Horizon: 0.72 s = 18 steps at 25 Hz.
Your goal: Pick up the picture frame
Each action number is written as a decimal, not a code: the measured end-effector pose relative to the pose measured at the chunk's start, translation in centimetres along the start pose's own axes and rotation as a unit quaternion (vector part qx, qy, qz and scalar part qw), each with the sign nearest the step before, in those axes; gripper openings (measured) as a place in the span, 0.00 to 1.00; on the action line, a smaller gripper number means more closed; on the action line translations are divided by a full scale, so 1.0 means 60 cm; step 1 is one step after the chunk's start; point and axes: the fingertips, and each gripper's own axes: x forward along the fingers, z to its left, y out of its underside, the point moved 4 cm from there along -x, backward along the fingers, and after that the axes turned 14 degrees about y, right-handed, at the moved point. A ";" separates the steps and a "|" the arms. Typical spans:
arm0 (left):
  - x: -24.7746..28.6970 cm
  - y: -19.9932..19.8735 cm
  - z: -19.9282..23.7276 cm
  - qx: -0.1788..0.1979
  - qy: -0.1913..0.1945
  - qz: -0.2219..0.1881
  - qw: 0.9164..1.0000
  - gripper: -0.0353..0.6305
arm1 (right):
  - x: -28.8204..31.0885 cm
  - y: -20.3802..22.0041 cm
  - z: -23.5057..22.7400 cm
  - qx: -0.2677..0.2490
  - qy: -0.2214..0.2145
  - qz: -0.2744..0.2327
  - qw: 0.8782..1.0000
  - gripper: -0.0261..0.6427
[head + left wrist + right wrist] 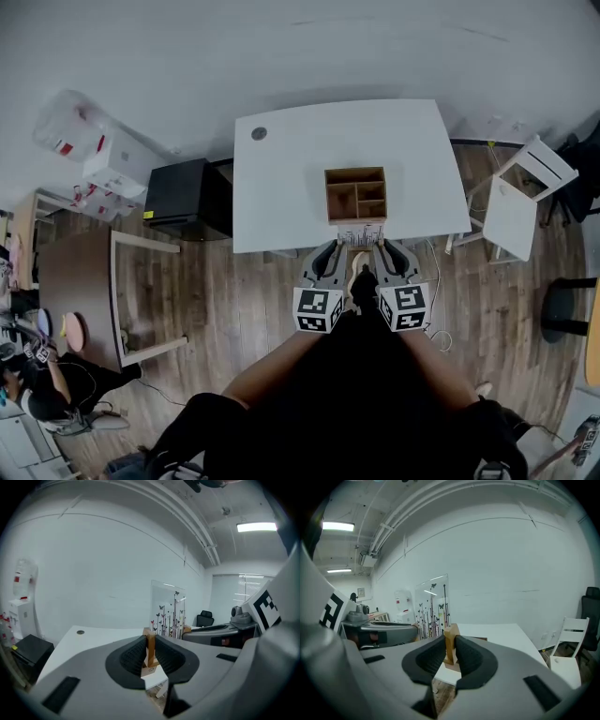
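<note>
The picture frame (360, 234) is a clear panel printed with butterflies and stems, with a wooden block at each lower corner. It hangs just off the front edge of the white table (281, 178), held between both grippers. My left gripper (330, 251) is shut on the left wooden block (150, 645), and the clear panel (168, 613) stands up beyond the jaws. My right gripper (386, 249) is shut on the right wooden block (450, 644), with the panel (433, 606) rising to its left. The two grippers sit side by side, close together.
A wooden compartment box (356, 194) stands on the table just beyond the frame. A black cabinet (187, 197) is left of the table and a white chair (520, 192) to its right. A brown table (75, 281) and a seated person (56, 384) are at far left.
</note>
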 end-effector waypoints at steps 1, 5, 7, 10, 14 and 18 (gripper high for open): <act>-0.002 0.001 -0.001 0.001 -0.001 -0.001 1.000 0.14 | -0.001 0.001 0.001 0.000 -0.002 -0.001 1.000 0.16; -0.011 0.005 -0.003 0.000 -0.011 -0.003 1.000 0.14 | -0.003 0.005 0.006 -0.001 -0.012 -0.003 1.000 0.16; -0.017 0.005 -0.007 0.002 -0.016 -0.004 1.000 0.15 | -0.007 0.004 0.008 -0.003 -0.017 -0.005 1.000 0.16; -0.026 0.007 -0.011 -0.002 -0.026 -0.008 1.000 0.14 | -0.010 0.004 0.012 -0.007 -0.024 -0.008 1.000 0.16; -0.042 0.010 -0.013 -0.009 -0.041 -0.013 0.999 0.15 | -0.016 0.006 0.023 -0.010 -0.038 -0.012 0.999 0.16; -0.048 0.021 -0.015 -0.015 -0.052 -0.018 0.998 0.14 | -0.018 0.017 0.027 -0.013 -0.048 -0.008 0.999 0.15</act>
